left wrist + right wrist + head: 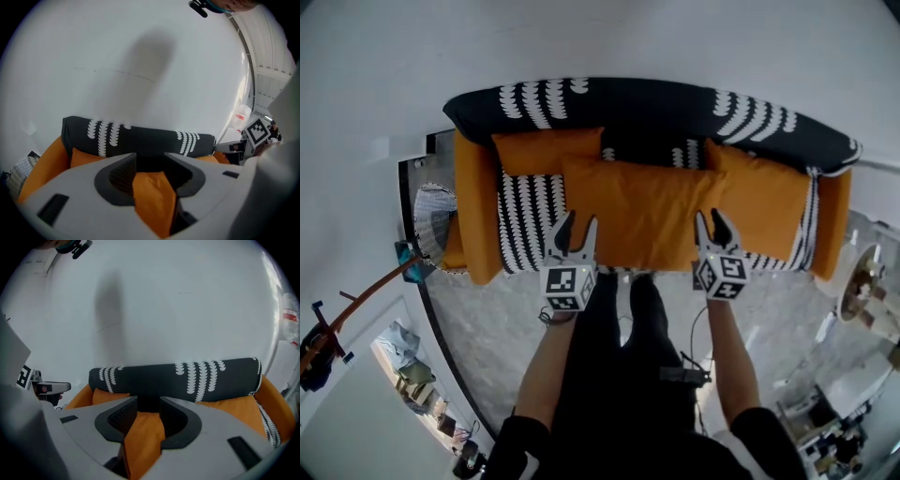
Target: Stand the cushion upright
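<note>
A large orange cushion [642,211] lies flat on the seat of the sofa [656,108], its far edge against the black-and-white backrest. My left gripper [578,222] stands open at the cushion's front left corner. My right gripper [711,217] stands open at its front right corner. In the left gripper view the orange cushion [152,197] shows in the gap of the left gripper [150,161], and the pads stand apart. The right gripper view shows the same: the cushion [143,437] fills the gap of the right gripper [148,404] without being pinched.
A smaller orange cushion [546,150] leans at the sofa's back left, another [764,202] at the right. Orange armrests [476,211] close both ends. A wicker basket [431,220] stands left of the sofa, a round table [867,281] to the right. My legs [619,356] are before the seat.
</note>
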Available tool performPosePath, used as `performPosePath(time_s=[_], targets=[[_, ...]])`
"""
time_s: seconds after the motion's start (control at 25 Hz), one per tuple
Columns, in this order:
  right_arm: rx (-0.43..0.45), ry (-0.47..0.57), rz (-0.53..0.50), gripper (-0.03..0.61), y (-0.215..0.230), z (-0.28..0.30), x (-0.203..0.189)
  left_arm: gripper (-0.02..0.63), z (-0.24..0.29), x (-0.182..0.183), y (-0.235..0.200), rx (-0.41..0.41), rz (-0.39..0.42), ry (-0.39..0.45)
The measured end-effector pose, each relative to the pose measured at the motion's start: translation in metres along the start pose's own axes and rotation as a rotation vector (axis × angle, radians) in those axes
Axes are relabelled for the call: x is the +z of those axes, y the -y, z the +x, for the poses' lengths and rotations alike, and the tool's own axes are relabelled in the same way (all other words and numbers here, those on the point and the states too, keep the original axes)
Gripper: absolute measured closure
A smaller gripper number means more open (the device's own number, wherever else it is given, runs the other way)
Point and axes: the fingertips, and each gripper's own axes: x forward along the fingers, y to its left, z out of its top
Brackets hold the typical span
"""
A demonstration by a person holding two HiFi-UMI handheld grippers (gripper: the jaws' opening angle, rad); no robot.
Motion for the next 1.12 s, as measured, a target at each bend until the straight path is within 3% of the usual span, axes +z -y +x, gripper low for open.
performPosePath(time_s=[0.48,0.88,1.12], targets=[[-0.102,-0.147,0.036,0.394,0.055,0.066,-0.085,0.400,0.069,-0.079,-0.028,-0.012,-0.016,-0.144],[-0.174,-0.251,0.063,0.365,0.084,0.098,-0.134,0.394,0.113,-0.138,-0.055,0.024,-0.040,-0.260],[-0.170,-0.323,0.048,0.360,0.085,0.109,-0.161,0.394,0.135,-0.169,-0.058,0.028,-0.047,-0.352]])
